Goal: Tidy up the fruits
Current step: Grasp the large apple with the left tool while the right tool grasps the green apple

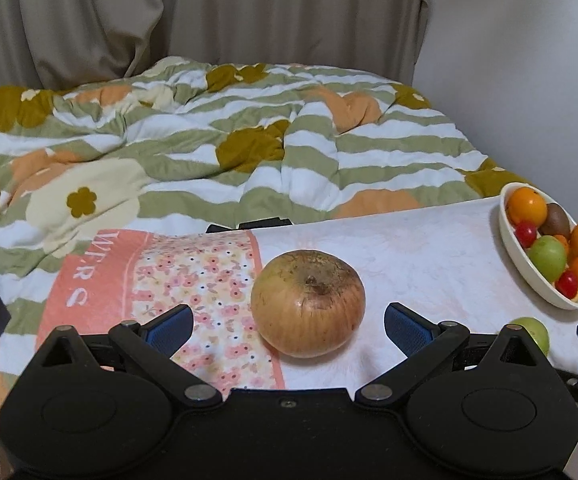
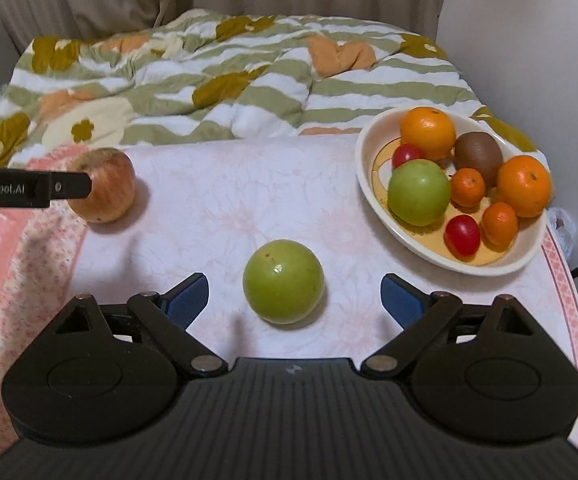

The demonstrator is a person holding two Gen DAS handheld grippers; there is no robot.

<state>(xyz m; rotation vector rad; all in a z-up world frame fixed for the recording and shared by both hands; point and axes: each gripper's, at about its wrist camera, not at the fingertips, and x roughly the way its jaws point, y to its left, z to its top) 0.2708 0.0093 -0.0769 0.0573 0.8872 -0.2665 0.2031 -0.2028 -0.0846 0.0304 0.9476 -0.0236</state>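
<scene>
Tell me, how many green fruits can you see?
2. One green fruit lies in the bowl among the oranges; the other green fruit sits loose on the table, between the right gripper fingers. Others may be hidden.

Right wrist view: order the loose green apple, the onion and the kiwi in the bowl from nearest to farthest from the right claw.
1. Loose green apple: dead ahead, just beyond the open right claw, on the cloth.
2. Onion: farther out to the left, beside the left claw's tip.
3. Kiwi: farthest, to the right, at the back of the bowl.
</scene>
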